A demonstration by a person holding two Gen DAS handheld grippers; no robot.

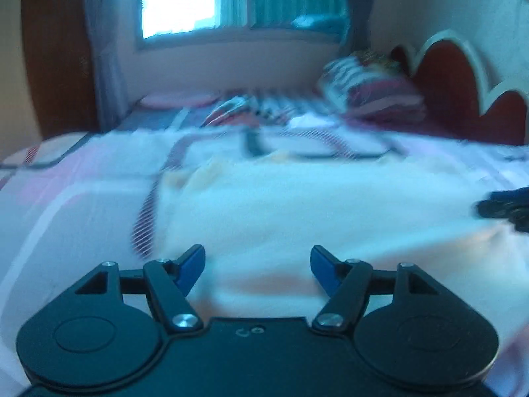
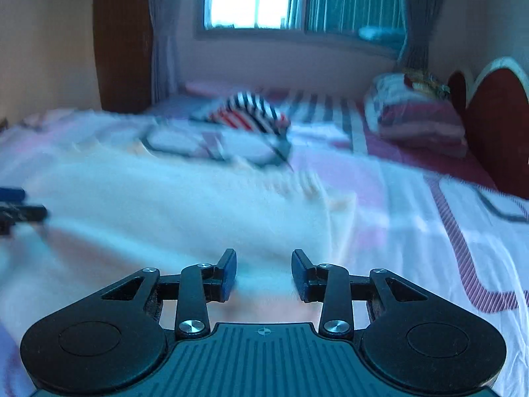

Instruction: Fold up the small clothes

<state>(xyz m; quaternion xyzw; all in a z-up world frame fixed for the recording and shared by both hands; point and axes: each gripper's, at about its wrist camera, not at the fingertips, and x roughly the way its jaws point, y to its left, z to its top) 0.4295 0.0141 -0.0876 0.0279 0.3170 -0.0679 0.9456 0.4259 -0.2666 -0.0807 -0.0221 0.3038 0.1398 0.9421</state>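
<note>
While both sets of jaws stand apart and hold nothing, treat this moment as an approach to the garment, not a grasp. Your left gripper sits low over the near edge of the white garment, with cloth visible between its blue pads. Your right gripper sits likewise over the same near edge, its jaws parted less widely than the left pair.

The white garment lies spread on the bed, directly ahead of both grippers and reaching away from you toward the window. Its long axis appears to run left to right across both views, though motion blur leaves its outline uncertain. The left gripper sits toward its left side and the right gripper toward its right side; each gripper shows at the edge of the other's view, so neither is clearly nearer. Whether the pads touch the cloth cannot be told.

Beyond the garment lies a piece with a dark border, then a striped item, both well apart from the jaws. Stacked pillows rest by the headboard on the far right.

Judgement: the next move calls for closing both jaws on the near edge and carrying it forward over the far edge.
</note>
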